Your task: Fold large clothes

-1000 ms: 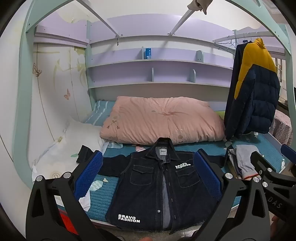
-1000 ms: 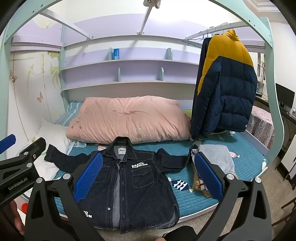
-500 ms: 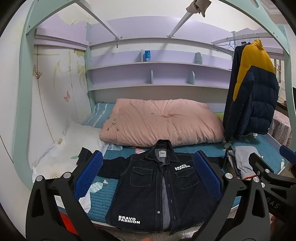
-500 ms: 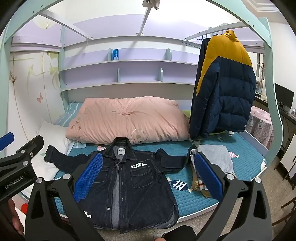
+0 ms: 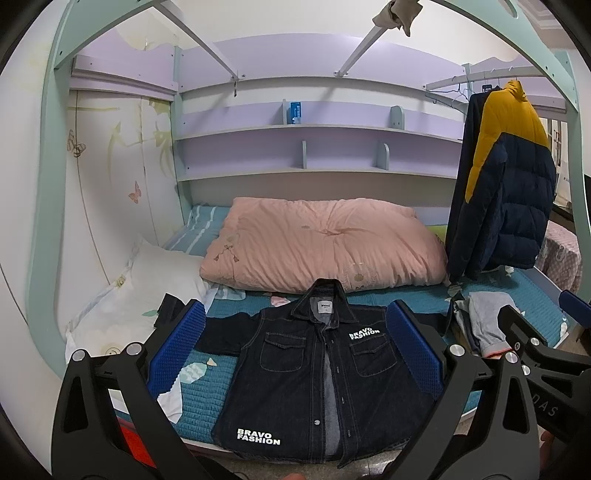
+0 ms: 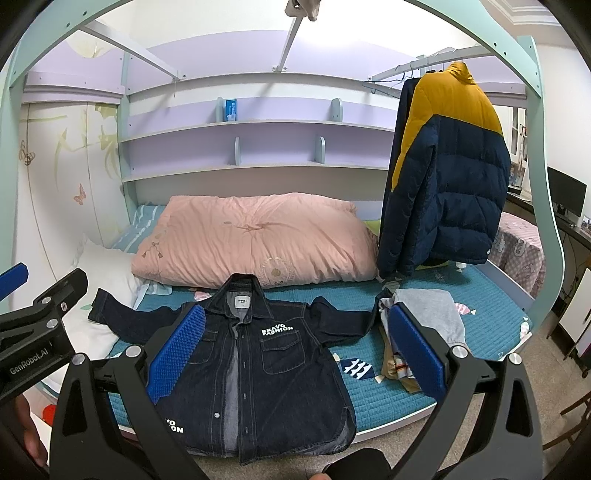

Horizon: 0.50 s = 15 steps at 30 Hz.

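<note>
The dark denim jacket (image 6: 255,365) lies flat, front up, sleeves spread, at the bed's (image 6: 480,328) near edge. Nothing is folded yet. Your left gripper (image 5: 295,350) and right gripper (image 6: 295,347) hover above, fingers wide, empty.

Bright, even indoor light from overhead, white ceiling (image 6: 369,22) washed out near the top edge, soft faint shadows under the pink padded quilt (image 5: 325,243), strong fisheye bending of the mint-green bed frame (image 6: 539,122), black vignette corners, centre sharp, edges slightly soft
</note>
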Each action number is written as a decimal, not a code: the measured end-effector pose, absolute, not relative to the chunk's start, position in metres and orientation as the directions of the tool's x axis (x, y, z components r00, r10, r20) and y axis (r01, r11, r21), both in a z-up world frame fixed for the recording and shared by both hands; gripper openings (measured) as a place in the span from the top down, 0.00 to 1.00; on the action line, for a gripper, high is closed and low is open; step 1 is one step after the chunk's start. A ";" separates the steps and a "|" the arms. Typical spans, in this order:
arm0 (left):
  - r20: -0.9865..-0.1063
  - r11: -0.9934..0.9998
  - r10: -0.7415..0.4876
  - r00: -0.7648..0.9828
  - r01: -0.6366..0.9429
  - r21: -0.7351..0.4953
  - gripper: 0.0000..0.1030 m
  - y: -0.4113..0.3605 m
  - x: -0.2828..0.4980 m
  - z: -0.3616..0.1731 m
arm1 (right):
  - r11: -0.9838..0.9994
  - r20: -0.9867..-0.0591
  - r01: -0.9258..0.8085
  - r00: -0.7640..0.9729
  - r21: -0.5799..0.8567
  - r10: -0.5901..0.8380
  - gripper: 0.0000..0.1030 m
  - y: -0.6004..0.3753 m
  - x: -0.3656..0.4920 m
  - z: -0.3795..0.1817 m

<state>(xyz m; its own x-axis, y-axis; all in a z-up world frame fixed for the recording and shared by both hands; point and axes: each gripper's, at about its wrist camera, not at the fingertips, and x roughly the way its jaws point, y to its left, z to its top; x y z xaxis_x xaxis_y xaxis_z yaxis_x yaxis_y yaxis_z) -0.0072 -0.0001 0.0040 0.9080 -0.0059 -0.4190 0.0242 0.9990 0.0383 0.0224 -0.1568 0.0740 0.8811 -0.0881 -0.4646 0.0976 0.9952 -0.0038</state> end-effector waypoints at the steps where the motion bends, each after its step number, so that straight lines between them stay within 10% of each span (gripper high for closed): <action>1: -0.417 0.999 -0.005 0.909 0.023 0.039 0.05 0.001 -0.009 0.005 | 0.995 -0.464 0.097 0.881 -0.003 -0.087 0.07 -0.157 0.023 0.073; 15: -0.414 0.999 -0.006 0.910 0.024 0.038 0.05 0.001 -0.011 0.005 | 0.995 -0.463 0.097 0.882 -0.004 -0.088 0.07 -0.157 0.021 0.073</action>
<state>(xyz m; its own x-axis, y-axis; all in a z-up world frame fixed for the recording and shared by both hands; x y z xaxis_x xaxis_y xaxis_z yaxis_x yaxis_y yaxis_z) -0.0111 0.0005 0.0052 0.9101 -0.0062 -0.4143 0.0239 0.9990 0.0377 0.0213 -0.1571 0.0733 0.8821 -0.0882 -0.4628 0.0974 0.9952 -0.0041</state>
